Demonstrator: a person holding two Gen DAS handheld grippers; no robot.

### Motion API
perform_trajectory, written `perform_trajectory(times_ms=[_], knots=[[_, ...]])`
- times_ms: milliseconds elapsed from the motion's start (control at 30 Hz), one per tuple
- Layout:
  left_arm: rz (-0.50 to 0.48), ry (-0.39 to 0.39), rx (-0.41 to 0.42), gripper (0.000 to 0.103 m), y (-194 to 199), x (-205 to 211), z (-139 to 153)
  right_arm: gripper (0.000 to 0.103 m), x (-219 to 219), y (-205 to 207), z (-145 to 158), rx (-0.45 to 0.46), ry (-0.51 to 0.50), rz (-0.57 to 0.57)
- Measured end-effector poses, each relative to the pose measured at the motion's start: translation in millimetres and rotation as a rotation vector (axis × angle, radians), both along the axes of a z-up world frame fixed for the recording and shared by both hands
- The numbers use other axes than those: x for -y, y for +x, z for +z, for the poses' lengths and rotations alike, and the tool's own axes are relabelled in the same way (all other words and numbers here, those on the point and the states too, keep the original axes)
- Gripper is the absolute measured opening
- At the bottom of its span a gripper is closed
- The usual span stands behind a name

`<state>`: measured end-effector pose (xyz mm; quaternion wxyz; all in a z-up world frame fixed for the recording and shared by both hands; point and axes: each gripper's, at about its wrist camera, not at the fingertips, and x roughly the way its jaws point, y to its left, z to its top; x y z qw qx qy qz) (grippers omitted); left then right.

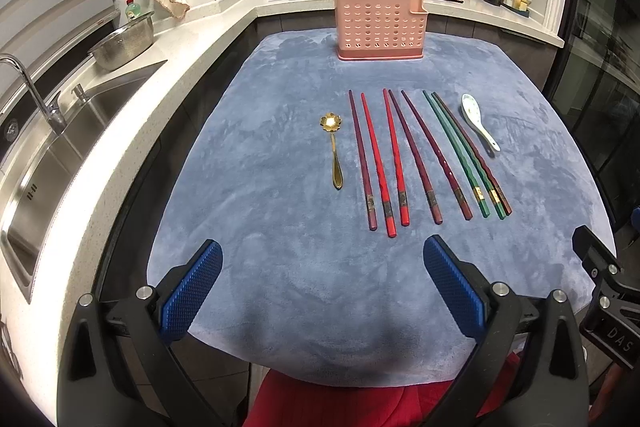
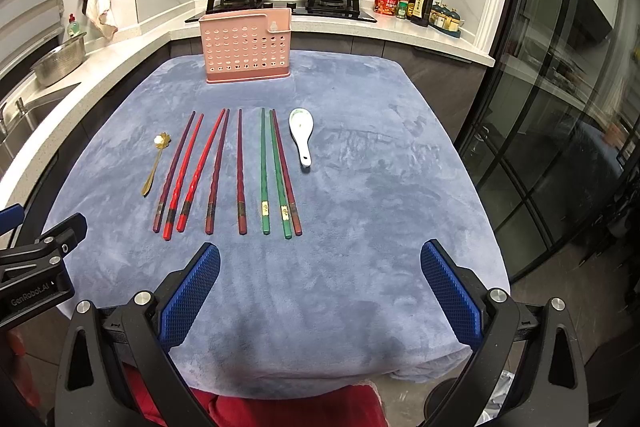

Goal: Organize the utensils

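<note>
Ahead of both tongs: utensils unsorted on the bench (image 1: 248, 211).
Left tongs (image 1: 322, 291) and right tongs (image 2: 320, 293) gape apart, empty; chopsticks (image 1: 396, 159), gold spoon (image 1: 334, 151) and ceramic spoon (image 2: 302, 135) lie short of the pink holder (image 1: 380, 25).

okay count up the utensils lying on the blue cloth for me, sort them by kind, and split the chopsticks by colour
Gold spoon: 1
White ceramic spoon: 1
Dark purple/maroon chopsticks: 4
Bright red chopsticks: 2
Green chopsticks: 2
Total: 10 utensils, all loose on the cloth, none in the pink holder yet.
</note>
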<state>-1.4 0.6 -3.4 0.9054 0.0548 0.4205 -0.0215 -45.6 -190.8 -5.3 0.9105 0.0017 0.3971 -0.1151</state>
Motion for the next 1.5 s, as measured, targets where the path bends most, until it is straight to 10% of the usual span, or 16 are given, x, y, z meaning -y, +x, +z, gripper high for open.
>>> perform_trajectory(times_ms=[1500], knots=[[0.002,-0.002,-0.012,0.096,0.3,1.5,-3.9,0.096,-1.4,0.4,-0.2,0.000,-0.001,-0.001]])
